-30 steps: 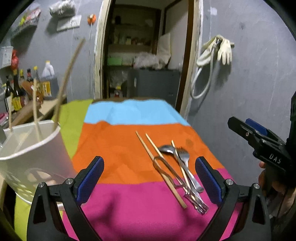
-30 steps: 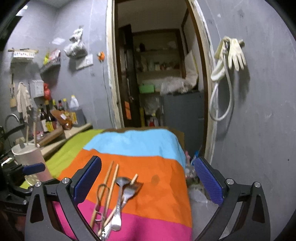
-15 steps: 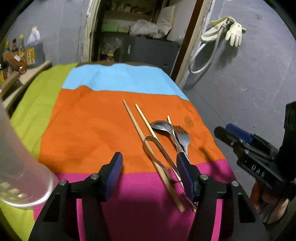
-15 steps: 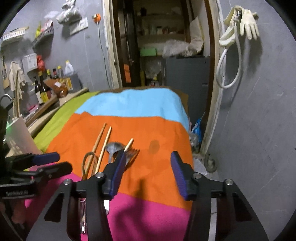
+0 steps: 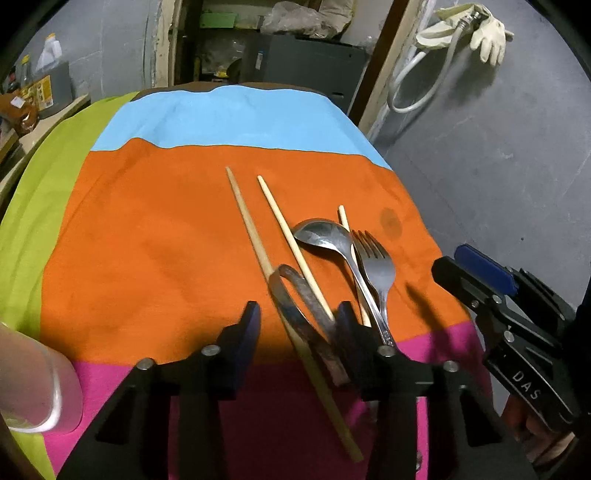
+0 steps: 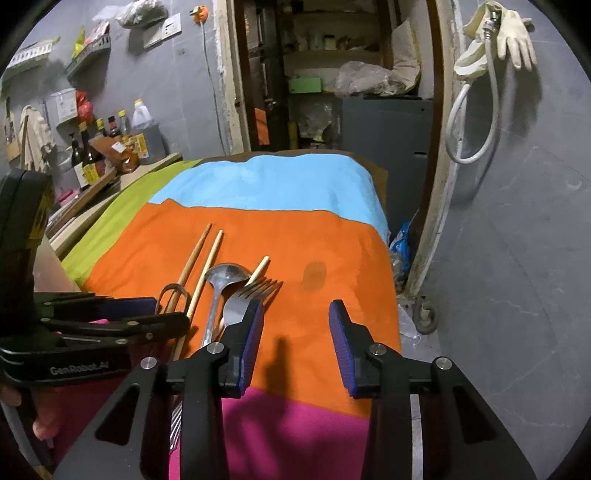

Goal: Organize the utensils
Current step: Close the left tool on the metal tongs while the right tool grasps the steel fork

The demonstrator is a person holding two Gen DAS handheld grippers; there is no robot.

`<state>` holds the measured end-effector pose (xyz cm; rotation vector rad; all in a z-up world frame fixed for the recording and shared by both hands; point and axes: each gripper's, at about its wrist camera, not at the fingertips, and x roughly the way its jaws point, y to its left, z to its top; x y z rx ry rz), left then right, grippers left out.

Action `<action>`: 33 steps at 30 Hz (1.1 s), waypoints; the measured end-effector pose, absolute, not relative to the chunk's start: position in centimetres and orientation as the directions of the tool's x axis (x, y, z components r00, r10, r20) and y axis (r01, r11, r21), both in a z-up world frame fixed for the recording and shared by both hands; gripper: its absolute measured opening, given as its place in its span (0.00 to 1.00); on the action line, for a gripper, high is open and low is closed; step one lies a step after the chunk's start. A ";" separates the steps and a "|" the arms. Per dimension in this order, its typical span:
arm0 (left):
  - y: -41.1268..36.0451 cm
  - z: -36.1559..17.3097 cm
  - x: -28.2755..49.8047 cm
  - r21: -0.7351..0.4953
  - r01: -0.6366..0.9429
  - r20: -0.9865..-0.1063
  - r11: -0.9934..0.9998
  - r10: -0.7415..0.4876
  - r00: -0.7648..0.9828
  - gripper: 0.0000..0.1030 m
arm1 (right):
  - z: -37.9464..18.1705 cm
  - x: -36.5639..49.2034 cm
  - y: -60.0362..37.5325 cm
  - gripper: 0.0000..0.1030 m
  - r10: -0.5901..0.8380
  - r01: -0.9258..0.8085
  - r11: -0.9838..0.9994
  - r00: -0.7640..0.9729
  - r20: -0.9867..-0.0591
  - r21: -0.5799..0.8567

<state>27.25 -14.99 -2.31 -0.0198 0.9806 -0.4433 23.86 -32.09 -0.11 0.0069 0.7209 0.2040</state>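
Observation:
On a striped cloth lie three wooden chopsticks, a metal spoon, a fork and looped metal tongs. My left gripper points down over the tongs and one chopstick. Its jaws are closing, with both things between the pads; I see no pad pressing on them. The right gripper hovers just right of the fork. Its jaws are closing too, with only orange cloth between them. Each gripper shows in the other's view: right gripper, left gripper.
A white plastic utensil holder stands at the cloth's near left corner. Bottles crowd a counter to the left. The cloth drops off at its right edge toward a grey wall, where a hose and gloves hang. A doorway opens behind.
Both grippers have tipped downward and come closer to the utensils, and their jaws have narrowed a lot. The white holder has slid toward the left wrist view's lower left edge.

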 end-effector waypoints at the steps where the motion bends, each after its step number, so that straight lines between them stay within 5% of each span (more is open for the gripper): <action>1: -15.2 -2.5 27.4 -0.213 0.357 -0.799 0.910 -0.372 0.473 0.30 | -0.2 23.9 -32.0 0.34 0.189 -0.187 0.980 0.729 -0.658 0.075; 7: -14.3 -2.3 27.3 -0.243 0.354 -0.798 0.903 -0.394 0.456 0.15 | -0.7 24.4 -30.8 0.34 0.210 -0.229 0.971 0.691 -0.692 0.066; 21: -11.9 -1.3 26.3 -0.324 0.346 -0.769 0.881 -0.458 0.445 0.10 | -2.6 26.6 -30.4 0.18 0.360 -0.248 0.932 0.563 -0.744 0.264; 29: -11.1 -1.0 25.5 -0.333 0.355 -0.754 0.874 -0.473 0.456 0.07 | -2.9 27.5 -31.1 0.17 0.425 -0.205 0.904 0.532 -0.732 0.376; 33: -11.1 -0.6 24.7 -0.317 0.366 -0.740 0.875 -0.469 0.481 0.05 | -2.8 26.9 -30.8 0.06 0.420 -0.206 0.906 0.542 -0.728 0.369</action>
